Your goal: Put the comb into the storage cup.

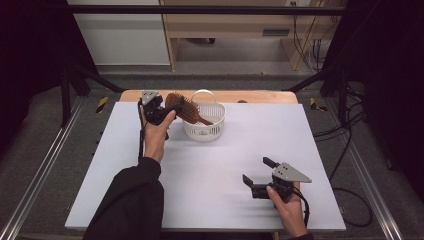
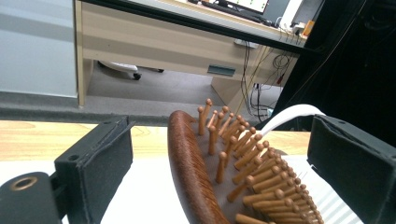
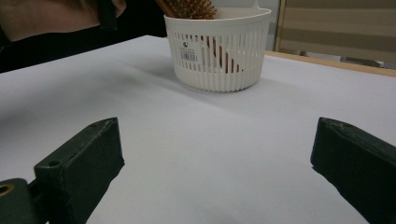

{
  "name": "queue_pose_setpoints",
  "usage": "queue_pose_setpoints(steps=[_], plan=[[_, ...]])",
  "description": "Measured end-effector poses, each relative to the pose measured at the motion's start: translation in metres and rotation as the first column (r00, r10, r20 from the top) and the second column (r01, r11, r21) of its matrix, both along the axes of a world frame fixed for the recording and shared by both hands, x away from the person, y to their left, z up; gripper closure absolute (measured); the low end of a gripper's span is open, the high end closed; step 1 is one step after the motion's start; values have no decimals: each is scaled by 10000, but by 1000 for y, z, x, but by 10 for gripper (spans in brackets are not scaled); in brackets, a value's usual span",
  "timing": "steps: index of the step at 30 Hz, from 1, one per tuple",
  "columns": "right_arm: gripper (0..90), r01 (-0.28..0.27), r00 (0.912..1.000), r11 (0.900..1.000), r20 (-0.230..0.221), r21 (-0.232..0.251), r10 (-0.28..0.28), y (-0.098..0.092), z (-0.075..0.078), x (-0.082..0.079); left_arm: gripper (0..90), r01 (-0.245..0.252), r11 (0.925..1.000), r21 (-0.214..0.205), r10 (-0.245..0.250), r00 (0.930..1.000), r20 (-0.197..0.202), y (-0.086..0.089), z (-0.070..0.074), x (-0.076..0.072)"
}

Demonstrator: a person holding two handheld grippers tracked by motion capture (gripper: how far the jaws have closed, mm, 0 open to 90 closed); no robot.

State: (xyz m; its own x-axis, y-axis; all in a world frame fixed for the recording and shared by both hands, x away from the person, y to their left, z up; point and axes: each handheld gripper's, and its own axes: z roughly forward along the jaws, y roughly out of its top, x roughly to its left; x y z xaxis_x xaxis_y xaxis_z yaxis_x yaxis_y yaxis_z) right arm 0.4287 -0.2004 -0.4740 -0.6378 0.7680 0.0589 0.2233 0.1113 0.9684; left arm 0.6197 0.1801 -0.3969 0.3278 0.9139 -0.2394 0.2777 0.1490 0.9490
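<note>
Hairbrush: a brown wooden hairbrush [image 1: 186, 108] with peg bristles leans in the basket, handle end down inside, head sticking up and out over the rim toward ten o'clock from the basket's centre.
Basket: a white slatted plastic basket [image 1: 203, 131] with a loop handle stands upright on the table at about twelve o'clock of the tabletop, near the far edge.
Left gripper: the left gripper [image 1: 161, 111] sits at nine o'clock of the basket, just beside it, at the brush head; its jaws stand wide apart with the brush head between them, and in the left gripper view a clear gap shows between each pad and the wood, so nothing is clamped.
Left hand: the left hand [image 1: 156, 135] holds that gripper from below, a black sleeve behind it.
Right gripper: the right gripper [image 1: 257, 176] rests at about five o'clock of the tabletop, well apart from the basket; its jaws are spread wide with bare table between them.
Table: a white tabletop [image 1: 225, 165] with a wooden strip along the far edge.
</note>
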Motion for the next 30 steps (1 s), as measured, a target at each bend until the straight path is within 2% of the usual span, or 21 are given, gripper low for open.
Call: queue_pose_setpoints(steps=[8,10,15,20,30], plan=[[27,15,10000,10000,2,20,-15,0,0,0,65,51,9989,474,-61,9998,197,-2,3,-8],[27,16,10000,10000,-22,37,-16,0,0,1,61,23,9975,705,-40,9997,245,-2,5,-9],[26,52,10000,9999,-10,108,-51,-1,0,1,60,-35,9958,917,14,9997,234,0,6,-12],[27,42,10000,10000,16,70,-42,-2,0,1,60,-45,9930,1178,-9,9990,452,1,8,-17],[26,90,9999,9999,89,70,-91,-2,0,1,58,-90,9923,1234,4,9976,699,3,11,-27]])
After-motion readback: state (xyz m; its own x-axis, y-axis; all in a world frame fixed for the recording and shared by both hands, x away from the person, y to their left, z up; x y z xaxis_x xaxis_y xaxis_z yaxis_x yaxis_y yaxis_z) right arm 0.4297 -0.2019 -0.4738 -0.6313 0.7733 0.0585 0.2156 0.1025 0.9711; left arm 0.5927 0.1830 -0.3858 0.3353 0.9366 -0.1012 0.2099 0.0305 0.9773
